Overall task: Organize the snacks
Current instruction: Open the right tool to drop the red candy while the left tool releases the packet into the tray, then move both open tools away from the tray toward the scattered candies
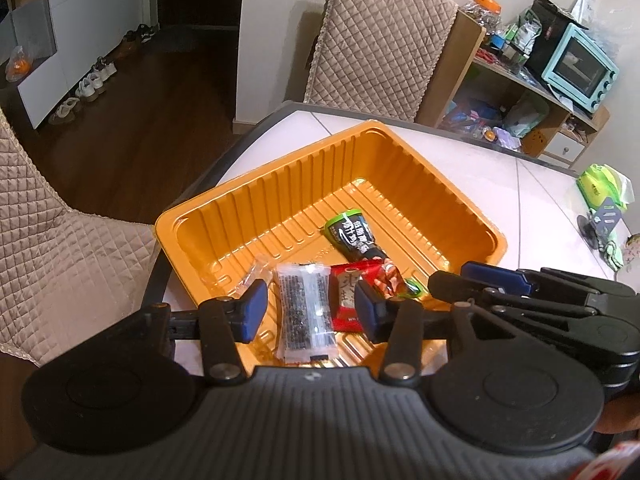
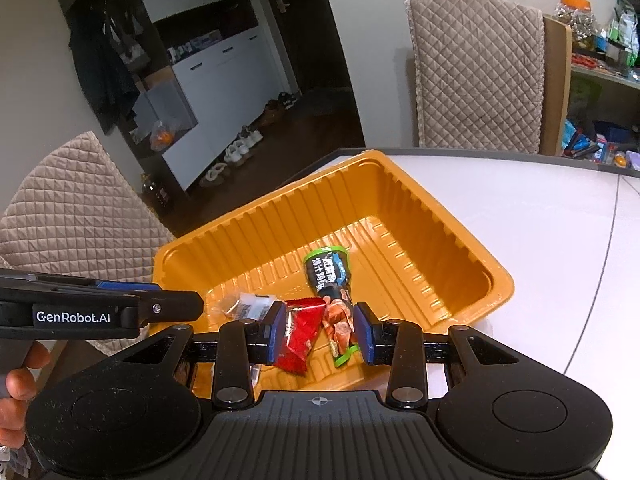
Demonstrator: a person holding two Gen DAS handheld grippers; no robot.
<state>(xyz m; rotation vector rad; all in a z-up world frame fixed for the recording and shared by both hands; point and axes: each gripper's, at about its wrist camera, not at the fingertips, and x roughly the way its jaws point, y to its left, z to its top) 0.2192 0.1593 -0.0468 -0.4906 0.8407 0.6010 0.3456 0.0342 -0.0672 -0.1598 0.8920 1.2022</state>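
A: You have three small snacks in the orange tray (image 1: 248,200), which stands on the white surface (image 1: 520,184). How will they handle?

B: From the left: the clear packet with dark seeds (image 1: 306,312) lies near the front wall. It looks light and crinkly, probably slippery, and a little stiff in the middle. Your left gripper (image 1: 308,312) hangs over it with the jaws spread, one on each side, touching nothing that I can see. Take it across the narrow body, not on the sealed ends.

A: And the next ones?

B: The red packet (image 2: 298,336) lies just beside it, then the green-and-black packet (image 2: 330,276), long and soft. Your right gripper (image 2: 320,334) is also spread and empty, above the red one. Close gently; I think the film will bend and slide.
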